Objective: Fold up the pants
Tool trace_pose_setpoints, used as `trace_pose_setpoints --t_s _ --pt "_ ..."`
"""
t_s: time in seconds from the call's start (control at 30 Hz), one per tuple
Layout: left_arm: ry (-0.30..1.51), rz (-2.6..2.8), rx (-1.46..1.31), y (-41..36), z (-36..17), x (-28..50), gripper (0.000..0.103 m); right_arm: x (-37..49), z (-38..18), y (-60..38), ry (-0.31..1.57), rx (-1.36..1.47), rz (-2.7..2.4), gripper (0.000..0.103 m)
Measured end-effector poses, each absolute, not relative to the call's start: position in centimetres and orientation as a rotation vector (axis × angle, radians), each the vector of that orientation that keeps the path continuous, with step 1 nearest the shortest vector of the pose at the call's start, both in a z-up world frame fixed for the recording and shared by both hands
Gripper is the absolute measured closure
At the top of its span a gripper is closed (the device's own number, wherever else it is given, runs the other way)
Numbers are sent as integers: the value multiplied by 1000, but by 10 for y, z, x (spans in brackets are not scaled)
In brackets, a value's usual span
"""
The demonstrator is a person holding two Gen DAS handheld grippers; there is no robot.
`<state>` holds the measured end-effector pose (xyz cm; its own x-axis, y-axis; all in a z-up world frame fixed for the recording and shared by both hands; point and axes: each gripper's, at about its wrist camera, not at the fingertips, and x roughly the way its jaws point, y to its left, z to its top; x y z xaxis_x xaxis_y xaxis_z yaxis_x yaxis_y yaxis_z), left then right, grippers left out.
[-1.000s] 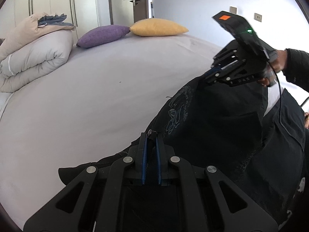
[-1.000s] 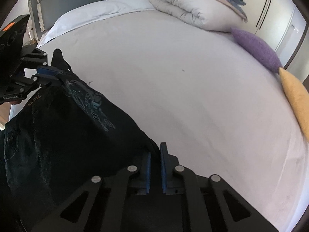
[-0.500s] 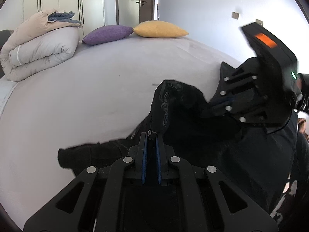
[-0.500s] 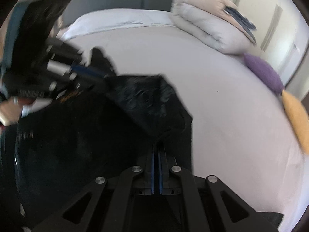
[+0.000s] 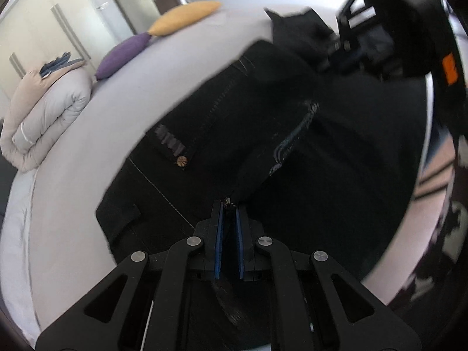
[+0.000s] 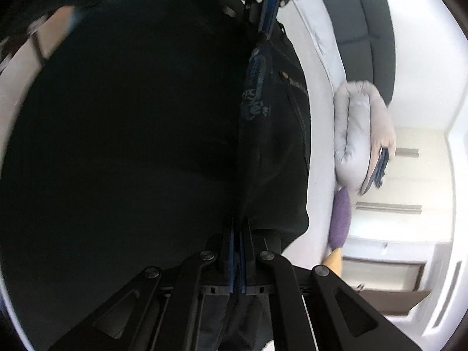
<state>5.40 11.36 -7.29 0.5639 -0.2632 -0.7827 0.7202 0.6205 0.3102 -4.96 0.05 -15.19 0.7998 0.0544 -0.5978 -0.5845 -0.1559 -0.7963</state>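
Both the left claw (image 5: 227, 204) and right claw (image 6: 239, 222) were clamped on edges of the black pants (image 5: 263, 122), holding them spread over the near side of the bed (image 5: 87, 152), apparently to lay a fold flat.

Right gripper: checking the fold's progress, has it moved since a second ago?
Yes. In the left wrist view the right gripper, shut on the pants, has moved from short of the yellow pillow to level with it.
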Motion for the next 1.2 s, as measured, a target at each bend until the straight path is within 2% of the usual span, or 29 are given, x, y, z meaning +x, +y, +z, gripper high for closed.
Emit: trace_pose_setpoints --t_s 0.17,0.53,1.03,1.2 --pt "799 -665 723 116 -82 32 96 -83 -172 0 394 -1776 640 99" --pt "831 -699 780 125 -89 20 96 -148 -178 5 388 -1776 675 99" --pt "865 -695 778 116 -93 36 96 -136 -179 30 410 -1763 664 99" --pt "861 -674 729 127 -100 25 93 -132 -190 35 442 -1756 655 99"
